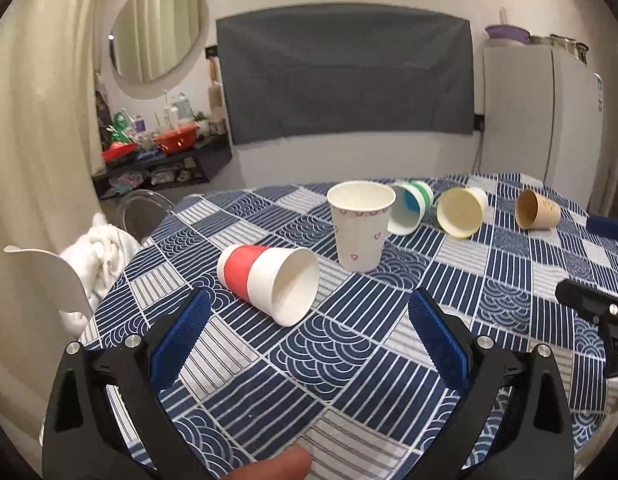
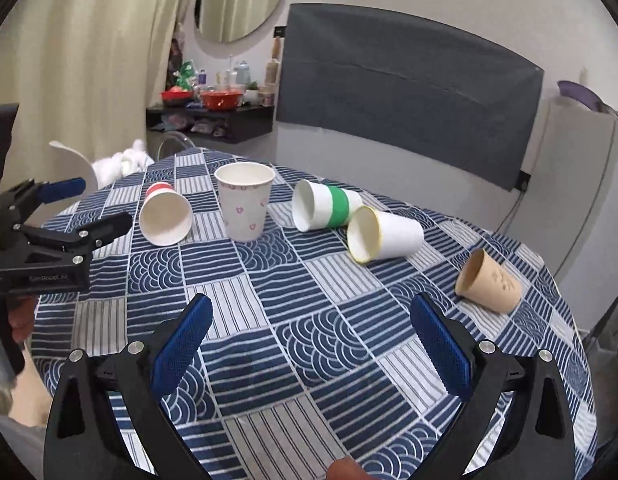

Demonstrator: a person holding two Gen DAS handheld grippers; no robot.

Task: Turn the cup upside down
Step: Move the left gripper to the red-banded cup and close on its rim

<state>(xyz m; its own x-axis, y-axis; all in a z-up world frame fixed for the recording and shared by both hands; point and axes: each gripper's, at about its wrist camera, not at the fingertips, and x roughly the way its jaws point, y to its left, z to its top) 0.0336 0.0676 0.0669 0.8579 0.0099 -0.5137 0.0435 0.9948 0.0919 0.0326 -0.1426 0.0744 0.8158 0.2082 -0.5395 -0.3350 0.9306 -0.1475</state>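
Observation:
A white paper cup with pink hearts (image 1: 361, 226) (image 2: 245, 201) stands upright, mouth up, on the blue patterned tablecloth (image 1: 329, 360) (image 2: 309, 320). A white cup with a red band (image 1: 269, 280) (image 2: 165, 216) lies on its side left of it. My left gripper (image 1: 309, 308) is open and empty, just short of the red-banded cup; it also shows in the right wrist view (image 2: 89, 208). My right gripper (image 2: 309, 312) is open and empty above bare cloth in front of the cups; its tips show in the left wrist view (image 1: 589, 264).
Three more cups lie on their sides to the right: a green-banded one (image 1: 411, 206) (image 2: 325, 206), a yellow-rimmed one (image 1: 461, 212) (image 2: 383, 234) and a brown one (image 1: 535, 210) (image 2: 489, 280). A white chair (image 1: 49, 280) with a towel stands at the table's left edge.

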